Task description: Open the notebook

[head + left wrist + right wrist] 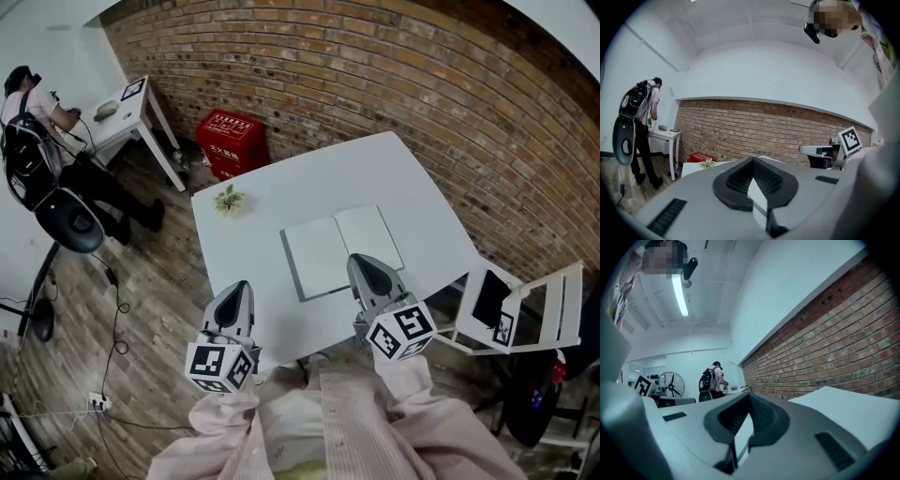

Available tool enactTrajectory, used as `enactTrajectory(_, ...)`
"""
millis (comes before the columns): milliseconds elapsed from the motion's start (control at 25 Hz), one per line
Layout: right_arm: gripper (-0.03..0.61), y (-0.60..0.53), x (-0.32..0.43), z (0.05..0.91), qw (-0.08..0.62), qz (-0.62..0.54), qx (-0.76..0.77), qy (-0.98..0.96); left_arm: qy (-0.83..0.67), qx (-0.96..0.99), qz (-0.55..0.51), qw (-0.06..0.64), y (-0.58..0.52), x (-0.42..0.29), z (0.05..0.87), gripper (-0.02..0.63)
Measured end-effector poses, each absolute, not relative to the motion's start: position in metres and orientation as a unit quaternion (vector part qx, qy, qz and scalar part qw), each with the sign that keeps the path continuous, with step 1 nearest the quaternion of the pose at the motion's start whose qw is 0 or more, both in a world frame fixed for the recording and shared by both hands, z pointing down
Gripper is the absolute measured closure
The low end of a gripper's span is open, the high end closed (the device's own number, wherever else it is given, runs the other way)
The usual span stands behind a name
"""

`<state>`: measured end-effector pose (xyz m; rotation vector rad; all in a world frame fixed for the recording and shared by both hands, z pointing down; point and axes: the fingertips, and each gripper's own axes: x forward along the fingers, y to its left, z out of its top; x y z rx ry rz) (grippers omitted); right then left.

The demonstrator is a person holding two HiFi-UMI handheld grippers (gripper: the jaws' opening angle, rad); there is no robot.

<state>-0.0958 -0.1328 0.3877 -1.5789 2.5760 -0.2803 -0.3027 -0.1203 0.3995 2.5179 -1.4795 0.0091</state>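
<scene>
Nearest of all, below the notebook in the head view, pink striped sleeves [375, 412] are reaching forward behind the two marker cubes. The left tongs [238, 285] are hovering short of the notebook and off to its left, over the near edge of the white tabletop [422, 202]. In the left gripper view the left tongs [752, 160] are showing their jaws pressed together at the tip, with nothing between them. The right tongs [357, 259] are pointing at the notebook's near edge, their tip overlapping its right-hand page; whether they are touching the paper cannot be told. In the right gripper view the right tongs [749, 395] are likewise drawn together and holding nothing. The notebook [342, 249] is lying open and flat in the middle of the tabletop, both blank pages facing up. Beyond the notebook to its left, a small plant [228, 199] is sitting near the tabletop's far left corner. To the notebook's right, off the tabletop, a white chair [553, 305] is standing. Farther behind the notebook, a red crate [231, 141] is resting on the wooden floor against the brick wall [375, 75], and at the far left a person [28, 117] is standing at a white side table [131, 108].
</scene>
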Motion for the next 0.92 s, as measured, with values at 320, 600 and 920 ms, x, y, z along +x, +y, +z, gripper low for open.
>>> enactTrajectory(320, 0.575, -0.129, -0.09, 0.393, 0.044, -0.084, -0.518, 0.85, -0.517, 0.849, 0.016, 0.11, -0.115, -0.303, 0.405, 0.62)
enactTrajectory(600, 0.575, -0.127, -0.088, 0.4, 0.034, -0.084, -0.517, 0.851, -0.525, 0.843, 0.02, 0.113, -0.113, -0.304, 0.408, 0.62)
enactTrajectory(920, 0.575, -0.124, -0.083, 0.404, 0.025, -0.082, -0.52, 0.85, -0.529, 0.841, 0.022, 0.114, -0.11, -0.302, 0.409, 0.62)
